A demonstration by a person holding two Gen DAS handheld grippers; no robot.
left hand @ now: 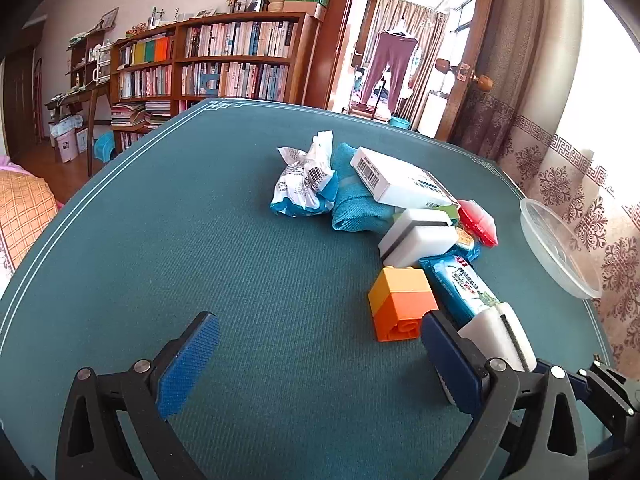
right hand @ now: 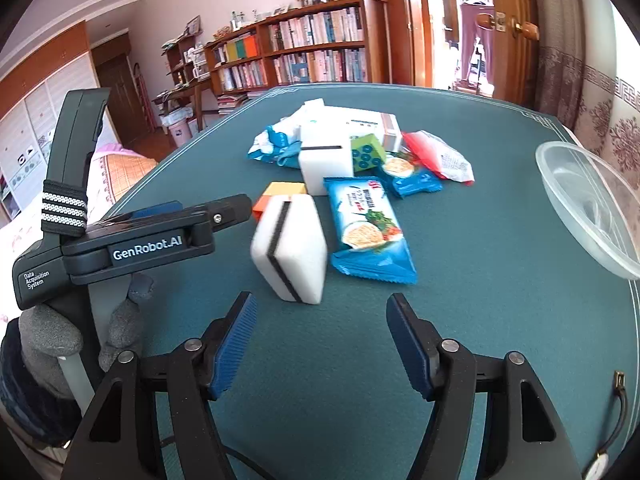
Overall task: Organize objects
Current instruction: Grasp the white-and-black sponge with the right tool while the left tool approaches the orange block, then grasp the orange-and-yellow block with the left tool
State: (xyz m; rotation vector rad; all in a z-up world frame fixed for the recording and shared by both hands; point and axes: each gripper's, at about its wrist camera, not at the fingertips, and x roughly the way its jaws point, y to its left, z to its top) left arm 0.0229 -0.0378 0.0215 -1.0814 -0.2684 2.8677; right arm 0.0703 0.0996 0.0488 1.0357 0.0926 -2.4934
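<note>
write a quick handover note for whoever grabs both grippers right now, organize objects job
Left gripper: open wide, holding nothing, low over the green felt table, just short of the orange and yellow plastic block.
Right gripper: open, holding nothing, pointed at the nearer white sponge with a black stripe.
Things: all in one loose pile mid-table: second white striped sponge, blue noodle packet, white carton, teal cloth, red and white packet. The clear plastic bowl sits at the table's right edge; nothing shows inside it.
Done: nothing sorted by the look of it.
Left: the whole pile.
</note>
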